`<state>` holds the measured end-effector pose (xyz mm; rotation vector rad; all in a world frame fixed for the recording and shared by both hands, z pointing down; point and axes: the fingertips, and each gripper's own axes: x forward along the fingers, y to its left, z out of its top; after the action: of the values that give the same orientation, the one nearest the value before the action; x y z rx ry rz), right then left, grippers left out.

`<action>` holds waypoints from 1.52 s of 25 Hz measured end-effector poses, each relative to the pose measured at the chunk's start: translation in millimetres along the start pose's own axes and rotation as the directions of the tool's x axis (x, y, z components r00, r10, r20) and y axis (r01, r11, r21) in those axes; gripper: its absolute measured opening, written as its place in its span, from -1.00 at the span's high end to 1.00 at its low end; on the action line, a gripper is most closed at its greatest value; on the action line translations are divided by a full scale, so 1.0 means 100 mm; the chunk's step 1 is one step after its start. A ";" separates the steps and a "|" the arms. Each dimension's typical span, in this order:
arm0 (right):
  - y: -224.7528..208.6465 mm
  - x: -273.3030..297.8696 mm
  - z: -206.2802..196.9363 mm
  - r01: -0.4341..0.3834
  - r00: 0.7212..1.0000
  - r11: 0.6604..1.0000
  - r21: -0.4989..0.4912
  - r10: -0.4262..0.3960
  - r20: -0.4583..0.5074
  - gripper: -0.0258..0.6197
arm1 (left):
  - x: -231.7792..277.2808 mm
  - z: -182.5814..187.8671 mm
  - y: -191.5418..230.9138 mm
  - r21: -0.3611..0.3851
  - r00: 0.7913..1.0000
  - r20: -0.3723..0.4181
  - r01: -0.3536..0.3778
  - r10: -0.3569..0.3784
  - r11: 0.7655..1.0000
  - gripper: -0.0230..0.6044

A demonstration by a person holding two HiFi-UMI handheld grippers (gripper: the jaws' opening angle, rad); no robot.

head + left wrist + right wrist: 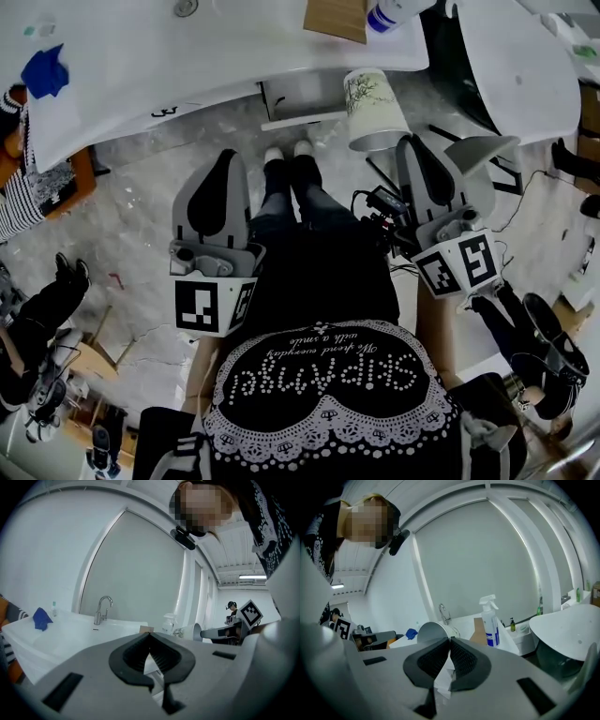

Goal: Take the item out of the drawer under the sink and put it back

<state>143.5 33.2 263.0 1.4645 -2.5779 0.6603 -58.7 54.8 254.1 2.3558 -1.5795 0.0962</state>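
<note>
Far left, a blue cloth is lying on the white sink counter, w/ the faucet standing behind the basin in the left gripper view. Moving in, the left gripper is hovering over the marbled floor and pointing toward the counter. Its fingertips are meeting at the front, jaws pressed together w/ nothing btwn them (only white background is showing through the slot lower down). Its marker cube is sitting close to the person's chest.

Centre now: the person's shoes are facing the drawer, which is sitting under the counter's front edge, its front seeming to stick out a little. What's inside can't be made out from any view, so the item isn't locatable. Both grippers are hanging well short of the drawer.

Above it on the counter, a cardboard piece is lying just left of a spray bottle. Below those, right of the drawer, a metal pail w/ a tree print is tilting its mouth toward the person. Next, the right gripper is hovering near the pail, also aimed at the counter, jaws closed tip to tip & gripping nothing. Far right, a second white basin is filling the corner.
</note>
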 end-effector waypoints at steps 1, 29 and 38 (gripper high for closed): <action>-0.01 0.04 -0.04 -0.003 1.000 1.000 0.005 0.003 -0.011 0.83 | 0.01 -0.02 0.00 -0.004 1.000 -0.005 -0.001 0.001 1.000 0.91; -0.36 0.85 -1.18 -0.054 0.948 0.998 0.033 0.061 -0.312 0.83 | 0.07 -0.11 0.11 -0.039 0.995 -0.023 -0.102 0.101 0.994 0.91; -0.51 0.98 -1.46 -0.055 0.921 0.997 0.046 0.068 -0.383 0.83 | 0.09 -0.11 0.12 -0.045 0.991 -0.020 -0.130 0.129 0.990 0.91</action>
<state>117.0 -6.3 439.5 1.1270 -2.3227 0.9027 -64.9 45.5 269.5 2.2104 -1.7073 0.1069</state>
